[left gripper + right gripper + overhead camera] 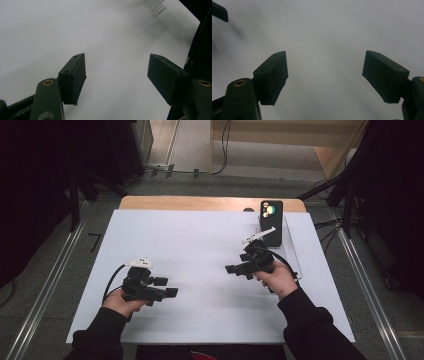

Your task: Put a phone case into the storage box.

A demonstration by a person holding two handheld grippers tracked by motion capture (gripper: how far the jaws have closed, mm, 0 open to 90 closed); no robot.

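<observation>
- The phone (271, 221) stands upright at the upper right of the high view, propped in a clear stand (291, 251) on the right part of the counter (200, 270). Its dark back faces the camera, with the lens cluster near its top.
- The right hand-held gripper (231, 269) sits just below and left of the phone, near it but apart from it. Its jaws stand apart with nothing between them; in the right gripper view only the bare white surface lies ahead of its pads (272, 80).
- The left hand-held gripper (170, 287) rests at the lower left of the high view, well apart from the phone, released and empty. In the left gripper view a corner of the clear stand (153, 3) shows at the upper right.
- As a judgement: the phone looks stiff, flat and fairly light, with a smooth case that could slip between hard pads. Glass makes it fragile if dropped or tipped.
- The best hold seems to be across its two long edges near mid-height, clear of the lenses, lifting straight up so the stand does not drag along.
</observation>
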